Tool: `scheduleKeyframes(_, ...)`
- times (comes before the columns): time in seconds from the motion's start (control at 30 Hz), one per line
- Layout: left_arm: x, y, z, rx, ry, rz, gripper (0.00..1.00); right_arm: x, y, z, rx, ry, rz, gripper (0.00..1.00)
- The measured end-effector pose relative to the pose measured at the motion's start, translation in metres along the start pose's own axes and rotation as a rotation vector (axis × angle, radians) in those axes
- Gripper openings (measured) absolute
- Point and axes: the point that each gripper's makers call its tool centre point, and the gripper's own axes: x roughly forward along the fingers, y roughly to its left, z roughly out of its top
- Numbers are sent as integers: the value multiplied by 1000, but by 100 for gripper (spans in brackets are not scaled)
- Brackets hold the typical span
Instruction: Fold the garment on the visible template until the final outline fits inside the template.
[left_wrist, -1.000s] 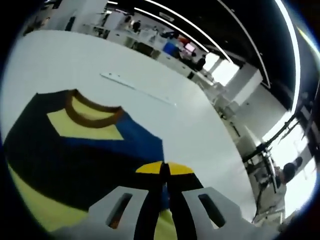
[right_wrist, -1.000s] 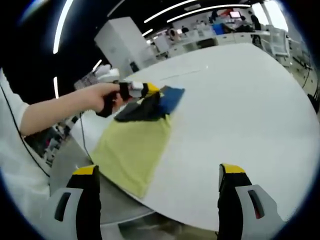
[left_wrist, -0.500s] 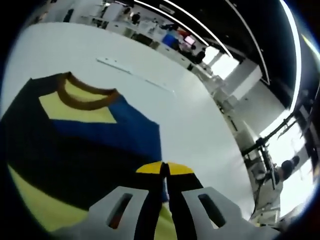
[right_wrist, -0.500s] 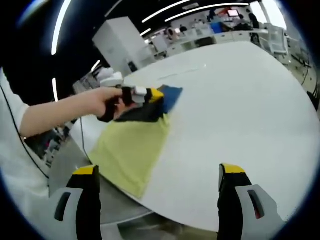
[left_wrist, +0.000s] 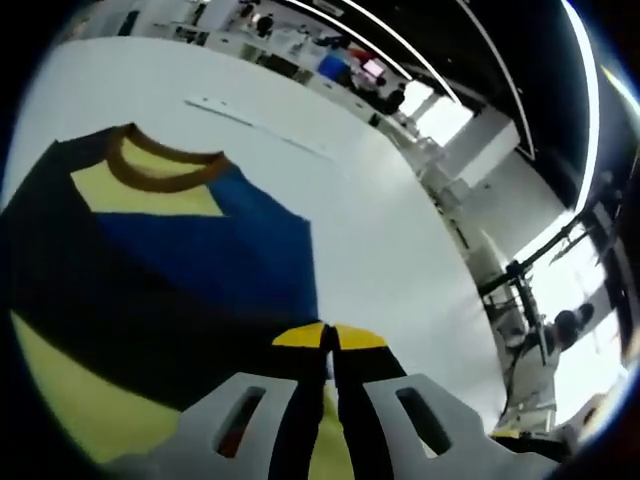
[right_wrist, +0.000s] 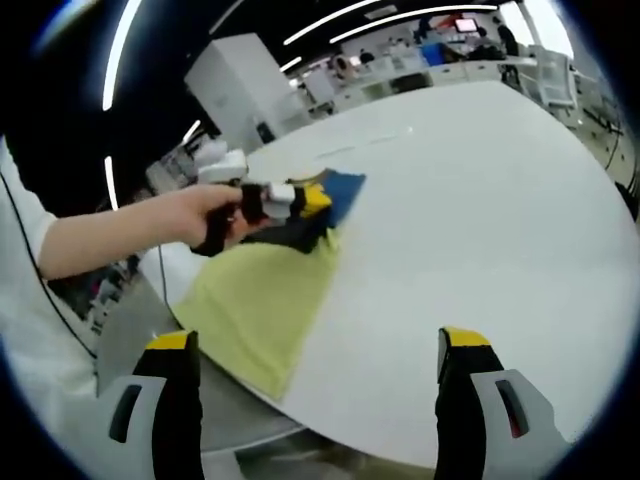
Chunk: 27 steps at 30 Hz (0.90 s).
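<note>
The garment (left_wrist: 200, 260) lies on the white table (left_wrist: 380, 230), with navy, blue and yellow panels and a brown collar (left_wrist: 160, 175). My left gripper (left_wrist: 330, 338) is shut, its yellow tips pressed together on a dark fold of the cloth. In the right gripper view a hand holds the left gripper (right_wrist: 312, 198) above the garment (right_wrist: 265, 305), at the join of the dark fold, the blue part and the yellow-green part. My right gripper (right_wrist: 315, 340) stands open over the table's near edge, well short of the garment. A thin pale strip (left_wrist: 255, 125) lies beyond the collar.
The round table (right_wrist: 480, 220) stretches wide to the right of the garment. A person's arm and white sleeve (right_wrist: 90, 235) come in from the left. Office desks and a white cabinet (right_wrist: 245, 85) stand far behind.
The left gripper has drawn the dark fold a little further over the garment, toward the yellow part. The right gripper has stayed still and open.
</note>
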Motion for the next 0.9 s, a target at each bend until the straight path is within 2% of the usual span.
scheduleKeyframes(0.3, 4, -1, -11, -21, 44, -5, 0, 0, -1, 0, -3, 3, -2, 98)
scheduleKeyframes(0.4, 6, -9, -20, -14, 77, -35, 0, -1, -2, 0, 2, 1, -5, 98)
scheduleKeyframes(0.53, 5, -9, -25, 8, 80, -32, 0, -2, -3, 0, 2, 0, -8, 98)
scheduleKeyframes(0.67, -1, -4, -22, 52, 63, -25, 0, -3, -4, 0, 4, -1, -12, 98)
scheduleKeyframes(0.83, -9, 5, -19, 68, 53, -14, 0, 1, -2, 0, 0, 1, -4, 98)
scheduleKeyframes(0.9, -12, 8, -20, 109, 54, -11, 0, 3, 0, 2, -3, 1, 1, 98)
